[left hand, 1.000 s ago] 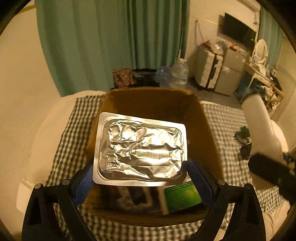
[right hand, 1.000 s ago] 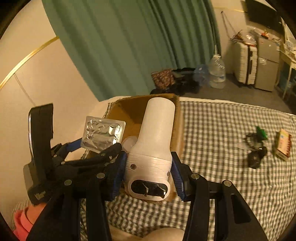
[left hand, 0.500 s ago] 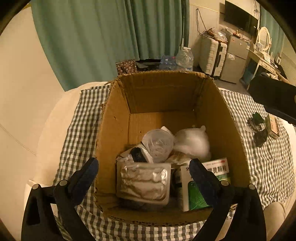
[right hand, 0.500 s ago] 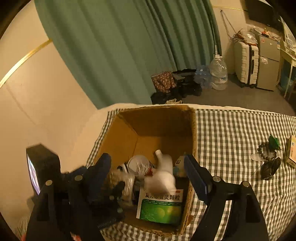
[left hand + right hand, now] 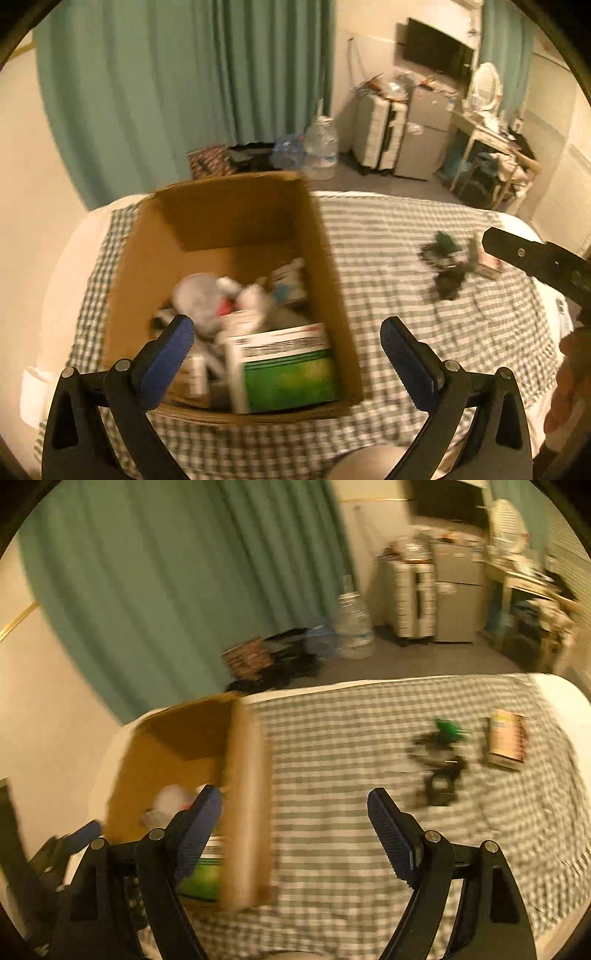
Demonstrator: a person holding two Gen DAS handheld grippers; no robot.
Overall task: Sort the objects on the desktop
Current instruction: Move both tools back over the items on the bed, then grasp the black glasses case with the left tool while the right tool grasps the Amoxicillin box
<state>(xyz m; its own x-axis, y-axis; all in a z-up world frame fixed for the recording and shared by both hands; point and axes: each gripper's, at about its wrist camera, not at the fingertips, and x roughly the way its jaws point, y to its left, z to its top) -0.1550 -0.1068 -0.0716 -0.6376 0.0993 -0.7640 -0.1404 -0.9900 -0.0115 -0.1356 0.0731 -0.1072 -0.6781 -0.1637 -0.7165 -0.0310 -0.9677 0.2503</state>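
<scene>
- Checked cloth: covers the surface that carries everything; the cardboard box sits toward its left edge, the loose items toward its right edge.
- Cardboard box: open-topped and now holding the foil blister sheet and the white bottle that the two grippers carried a second ago. Both drops look complete, so the sorting has advanced by two items.
- Green-and-white carton: lies at the box's near wall, on top of the other contents; the rest of the pile is blurred.
- Left gripper: jaws spread to their widest, nothing between the pads. It hangs over the box's near right corner, having swung toward the right since the release.
- Right gripper: jaws wide apart and empty. It has left the box and now straddles the box's right wall, facing the cloth's right half.
- Small orange box: rests near the cloth's right edge, well apart from both sets of jaws.
- Dark bead string with green piece: just left of the orange box, ahead and right of the right jaws; probably the next pick.
</scene>
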